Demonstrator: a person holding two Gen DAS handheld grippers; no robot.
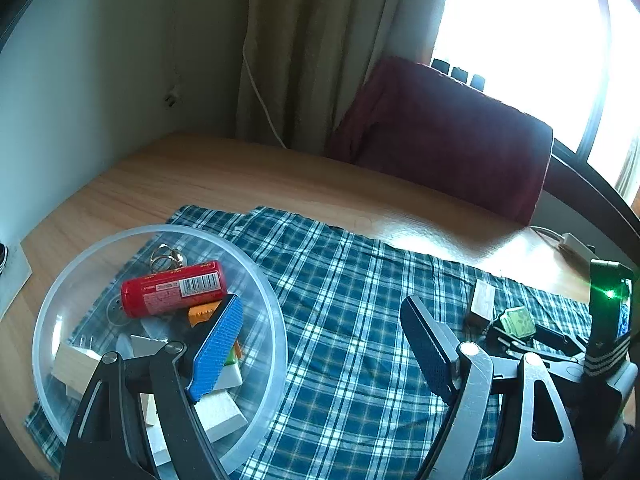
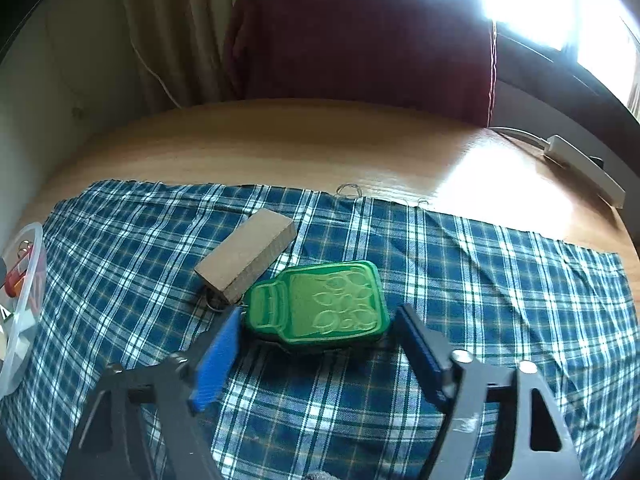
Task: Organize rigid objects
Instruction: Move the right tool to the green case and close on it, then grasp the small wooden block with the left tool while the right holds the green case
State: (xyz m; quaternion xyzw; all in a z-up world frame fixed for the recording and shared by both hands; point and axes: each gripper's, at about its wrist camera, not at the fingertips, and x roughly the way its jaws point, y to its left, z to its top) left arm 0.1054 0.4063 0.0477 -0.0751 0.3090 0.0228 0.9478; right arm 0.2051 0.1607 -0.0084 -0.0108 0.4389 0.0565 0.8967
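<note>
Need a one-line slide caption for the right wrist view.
Open right gripper straddles a green jar-shaped tin beside a wooden block on the plaid cloth.

Daylight from the overexposed window (image 1: 532, 40) at upper right burns out detail. Strong glare patch on the glossy wooden worktop (image 2: 500, 184). Fisheye bending and dark vignetting at frame edges; nearest fingers (image 2: 216, 360) slightly soft.

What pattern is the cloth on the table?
Blue-and-white plaid cloth, clearest in the right wrist view.
</note>
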